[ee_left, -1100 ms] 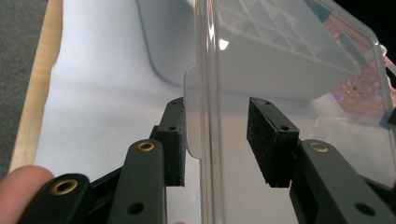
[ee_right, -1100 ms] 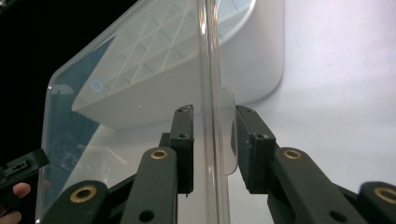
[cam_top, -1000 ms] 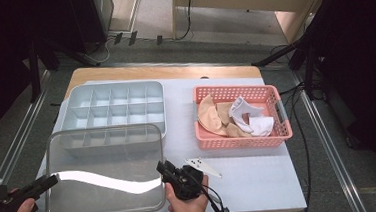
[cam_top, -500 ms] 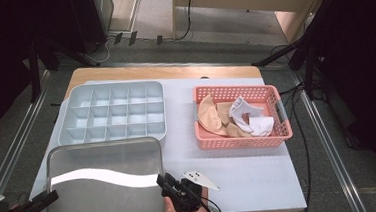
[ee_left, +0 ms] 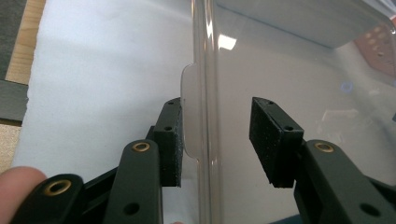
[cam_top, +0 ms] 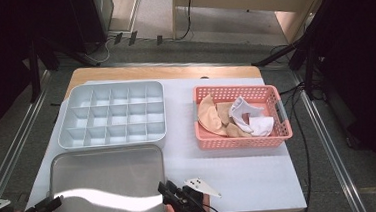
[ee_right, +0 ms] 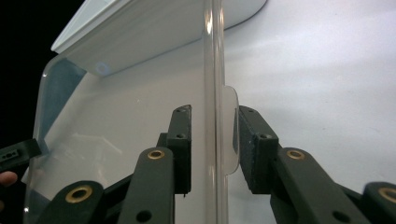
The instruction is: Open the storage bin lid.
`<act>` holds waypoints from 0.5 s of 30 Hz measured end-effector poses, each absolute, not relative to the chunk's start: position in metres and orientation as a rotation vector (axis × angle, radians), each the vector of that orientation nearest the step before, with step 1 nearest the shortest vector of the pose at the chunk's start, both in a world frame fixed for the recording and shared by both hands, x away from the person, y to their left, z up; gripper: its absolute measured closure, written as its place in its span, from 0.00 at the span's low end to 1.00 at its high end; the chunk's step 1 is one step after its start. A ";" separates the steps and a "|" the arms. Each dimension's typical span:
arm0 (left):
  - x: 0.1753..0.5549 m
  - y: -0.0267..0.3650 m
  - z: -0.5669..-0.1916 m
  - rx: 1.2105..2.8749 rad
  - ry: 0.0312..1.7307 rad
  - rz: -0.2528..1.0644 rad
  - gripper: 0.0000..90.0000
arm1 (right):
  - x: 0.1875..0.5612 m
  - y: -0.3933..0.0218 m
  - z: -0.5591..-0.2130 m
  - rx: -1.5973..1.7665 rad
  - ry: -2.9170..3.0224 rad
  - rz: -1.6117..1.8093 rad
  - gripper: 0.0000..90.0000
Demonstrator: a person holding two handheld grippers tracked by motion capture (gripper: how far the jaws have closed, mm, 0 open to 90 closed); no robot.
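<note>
High view: we see a clear lid (cam_top: 106,187) lying flat on the white mat (cam_top: 241,177) at the near edge of the table, just in front of the grey divided tray (cam_top: 112,114). A pink basket (cam_top: 242,116) of cloth pieces (cam_top: 234,115) sits to the right, well apart from the lid. The left gripper (cam_top: 52,203) reaches the lid's left edge; the right gripper (cam_top: 164,190) sits at its right edge. Hands come in at the bottom of the frame.

Left gripper view: we look along the lid's rim, which runs up the frame between the jaws. The outer pad (ee_left: 170,140) sits at the small tab (ee_left: 189,112) on the rim; whether it touches the tab we cannot tell. The inner pad stands clear over the lid's face, with a plain gap. The jaws are spread, and they have just been opening a little, with the rim between them.

Right gripper view: the rim again stands between the jaws. The outer pad (ee_right: 252,149) lies just beside the tab (ee_right: 231,135), seemingly against it. The inner pad (ee_right: 182,144) stands off from the rim with a narrow gap. We read these jaws as apart, straddling the edge, not pinching it. The tray's side shows beyond, and the left gripper's tip shows at the far left through the lid.
</note>
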State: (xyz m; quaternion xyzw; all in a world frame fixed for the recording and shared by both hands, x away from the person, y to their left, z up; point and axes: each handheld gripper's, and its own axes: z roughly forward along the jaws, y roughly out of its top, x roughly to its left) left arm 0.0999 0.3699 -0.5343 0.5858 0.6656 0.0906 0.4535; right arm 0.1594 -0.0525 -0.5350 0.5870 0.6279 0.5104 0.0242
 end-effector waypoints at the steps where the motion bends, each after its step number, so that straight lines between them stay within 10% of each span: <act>1: 0.101 0.368 -0.534 1.444 1.647 0.236 0.63 | 0.160 -0.053 -0.536 1.820 1.946 1.573 0.76; 15: 0.101 0.354 -0.534 1.558 1.673 0.467 0.63 | 0.166 -0.049 -0.544 1.642 1.993 1.401 0.80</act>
